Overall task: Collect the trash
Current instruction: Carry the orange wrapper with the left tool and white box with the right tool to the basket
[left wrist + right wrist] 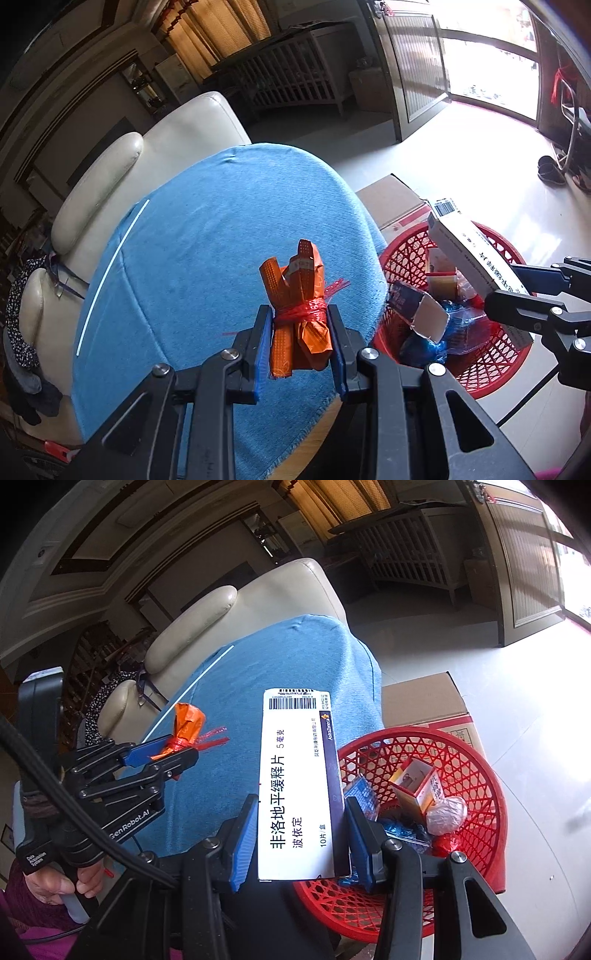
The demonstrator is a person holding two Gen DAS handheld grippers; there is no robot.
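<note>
My left gripper [299,321] is shut on an orange wrapper bundle [301,295] tied with red plastic string, held just above the blue cloth [207,229] on the table. From the right wrist view the same bundle [188,725] sits in the left gripper [176,746]. My right gripper [301,808] is shut on a long white medicine box [299,782] with a barcode and a dark side. That box [476,254] hangs over the red basket [480,365] in the left wrist view, where the right gripper [513,280] enters from the right.
The red basket [476,775] on the floor holds several pieces of trash: a small box, blue wrappers, crumpled plastic. A cardboard carton [424,698] stands behind it. A cream leather armchair [147,147] lies beyond the table. A white stick [110,273] rests on the cloth.
</note>
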